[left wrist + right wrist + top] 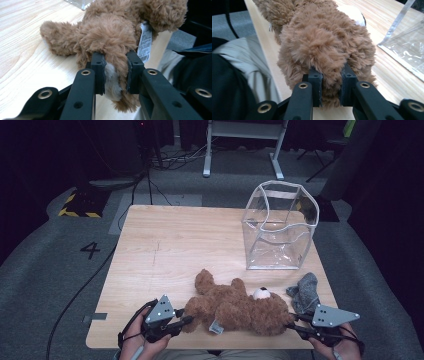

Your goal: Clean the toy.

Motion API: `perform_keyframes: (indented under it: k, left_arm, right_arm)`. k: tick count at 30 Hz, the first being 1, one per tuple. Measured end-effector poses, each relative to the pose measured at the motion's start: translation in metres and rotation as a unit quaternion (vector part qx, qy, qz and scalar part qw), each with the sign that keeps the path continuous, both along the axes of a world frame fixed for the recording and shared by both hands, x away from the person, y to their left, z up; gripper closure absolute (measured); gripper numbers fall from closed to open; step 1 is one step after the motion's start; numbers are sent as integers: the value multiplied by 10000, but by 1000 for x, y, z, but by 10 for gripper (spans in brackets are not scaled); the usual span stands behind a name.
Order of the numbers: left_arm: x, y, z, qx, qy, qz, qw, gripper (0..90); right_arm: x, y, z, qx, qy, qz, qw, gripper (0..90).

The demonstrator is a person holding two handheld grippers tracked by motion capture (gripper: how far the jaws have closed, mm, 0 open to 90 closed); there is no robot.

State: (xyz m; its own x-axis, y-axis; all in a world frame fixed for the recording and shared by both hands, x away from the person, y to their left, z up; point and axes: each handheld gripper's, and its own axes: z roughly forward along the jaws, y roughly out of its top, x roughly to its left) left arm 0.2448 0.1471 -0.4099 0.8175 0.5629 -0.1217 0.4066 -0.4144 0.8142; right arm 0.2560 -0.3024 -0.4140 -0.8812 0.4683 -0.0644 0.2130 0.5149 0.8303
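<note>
At the left, the left gripper [184,321] is clamping one foot of the brown teddy bear [235,306]; in the left gripper view its black jaws are pressing the fur in from both sides, with the pale sole of that foot [111,80] squeezed between them and a white care label [144,41] hanging just beside. The bear is lying stretched out along the near edge of the wooden table [165,250], its body running left to right between the two hands. At the right, the right gripper [292,324] is biting into the plush at the head end, its jaws sinking into the fur in the right gripper view. Just beyond that end a grey sock [305,292] is lying on the table, and farther back the clear plastic bag [277,225] is standing open-topped and upright.

The step in hand looks like the two-handed pickup of the bear, both grips already being made. The next move is probably calling for raising both ends together, carrying the toy over the sock, and lowering it through the bag's opening without knocking the light bag over
</note>
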Motion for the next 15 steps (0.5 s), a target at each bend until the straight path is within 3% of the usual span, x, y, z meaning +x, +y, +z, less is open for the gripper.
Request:
perform_keyframes:
  k: [4,5,10,12,15]
  left_arm:
    - [-12,3,17,8,3,-43,10000,731]
    - [-15,4,23,34,-73,-32,10000,725]
    - [-8,0,20,94,-172,139,9997,718]
    - [-2,-2,15,197,-216,250,9993,719]
    - [8,-3,11,75,-304,381,9988,719]
  right_arm:
    - [-7,-2,5,182,480,155,9986,759]
    - [-7,-3,5,238,487,164,9984,758]
    - [3,-2,1,184,344,40,9992,747]
    - [14,1,-6,3,142,-122,9998,714]
    - [22,1,-11,1,80,-209,9997,699]
